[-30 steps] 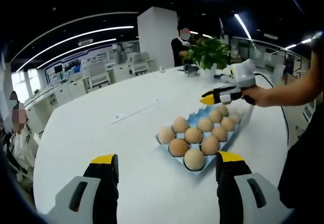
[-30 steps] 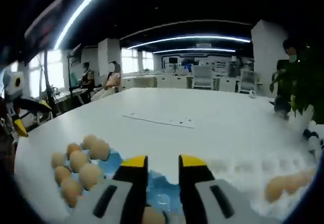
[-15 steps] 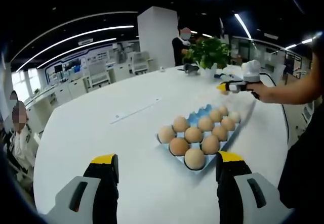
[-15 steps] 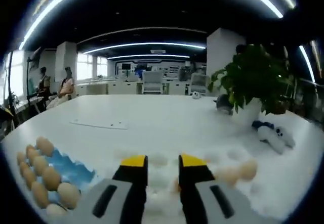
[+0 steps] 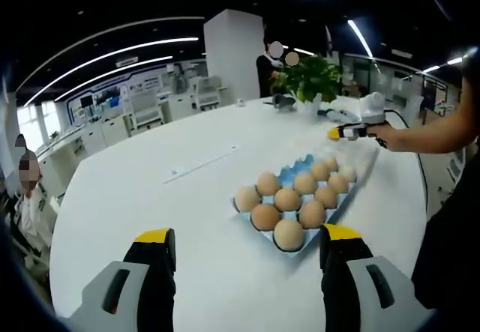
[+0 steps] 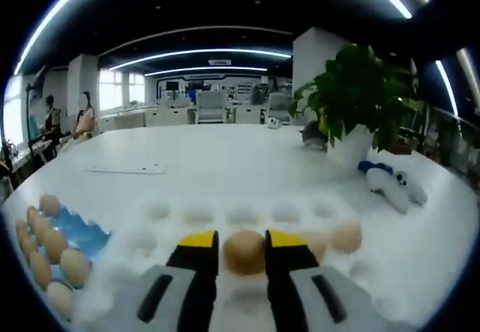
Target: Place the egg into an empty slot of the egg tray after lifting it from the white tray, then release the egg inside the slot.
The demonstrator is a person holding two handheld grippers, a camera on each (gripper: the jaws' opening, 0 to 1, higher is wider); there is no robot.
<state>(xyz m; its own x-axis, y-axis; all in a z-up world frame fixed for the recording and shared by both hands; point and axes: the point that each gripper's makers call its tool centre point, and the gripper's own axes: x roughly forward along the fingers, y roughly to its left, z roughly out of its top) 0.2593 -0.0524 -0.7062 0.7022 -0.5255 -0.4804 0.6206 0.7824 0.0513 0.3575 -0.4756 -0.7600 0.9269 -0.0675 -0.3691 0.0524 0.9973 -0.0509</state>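
Between the yellow-tipped jaws of the right hand-held gripper (image 6: 242, 243), in the right gripper view, sits a brown egg (image 6: 244, 251) in a slot of the white tray (image 6: 187, 216). The jaws stand close on either side of it, but whether they press it cannot be told. Two more eggs (image 6: 346, 236) lie in the same tray just to the right. To the left, touching the white tray, is the blue egg tray (image 6: 79, 231), with a row of eggs along its near side. Both trays rest on the white bench (image 6: 225, 163). Beyond them stand a potted plant (image 6: 352, 96) and a small white plush toy (image 6: 390, 186).

From the left gripper view, the left hand-held gripper (image 5: 247, 242) hangs with its jaws wide apart and nothing between them, above the bench short of the blue egg tray (image 5: 300, 197), which holds about ten eggs. Farther off, a person's hand (image 5: 390, 133) holds the right hand-held gripper (image 5: 335, 133) over the white tray near the plant (image 5: 307, 81).
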